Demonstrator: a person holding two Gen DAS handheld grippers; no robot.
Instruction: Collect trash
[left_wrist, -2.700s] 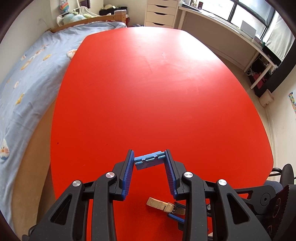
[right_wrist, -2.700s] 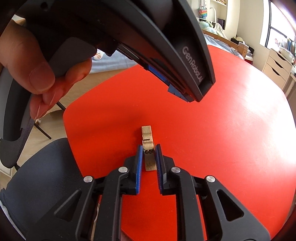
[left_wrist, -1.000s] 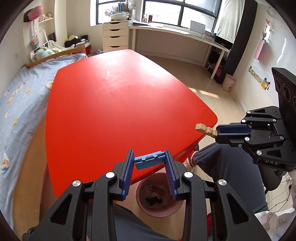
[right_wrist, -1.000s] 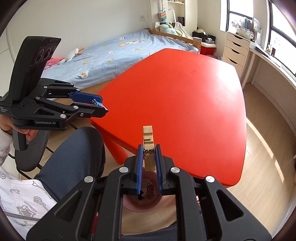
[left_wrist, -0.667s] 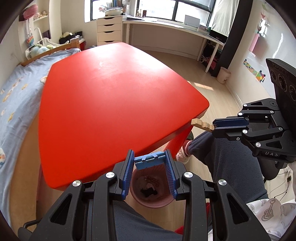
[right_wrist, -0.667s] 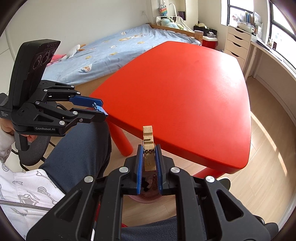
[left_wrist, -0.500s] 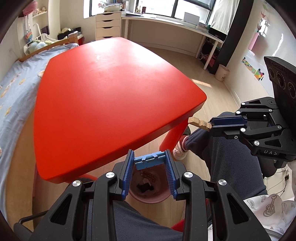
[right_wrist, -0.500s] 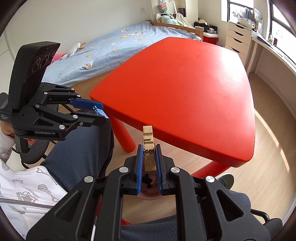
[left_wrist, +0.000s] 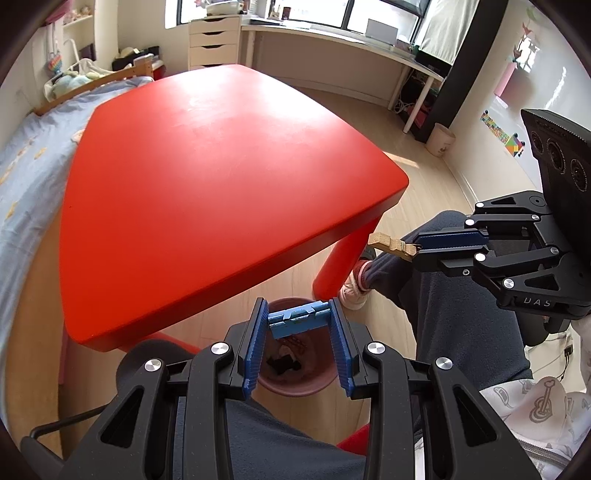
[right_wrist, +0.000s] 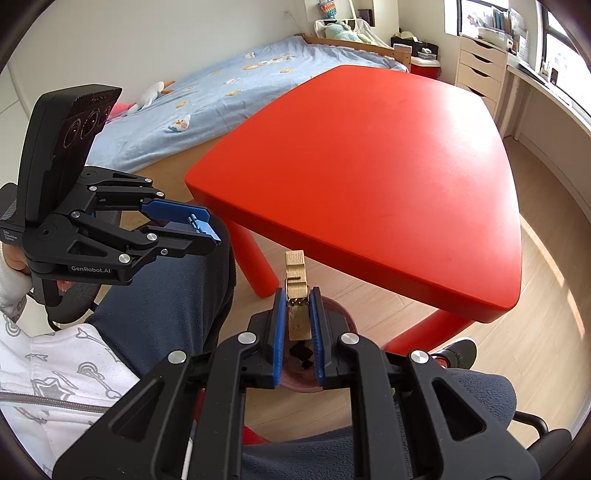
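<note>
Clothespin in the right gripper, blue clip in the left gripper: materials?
Clothespin: looks like unfinished pale wood, faint grain, with a metal wire spring at the middle. Blue clip: likely moulded plastic, uniform matte blue with crisp moulded ridges. Not certain from the pictures alone.

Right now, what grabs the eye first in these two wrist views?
The big red table fills the middle of both views, its top bare. In front of it the right gripper is clamped on a wooden clothespin, and the left gripper pinches a blue clip. Both hang over a pink trash bin on the floor between the person's knees.
</note>
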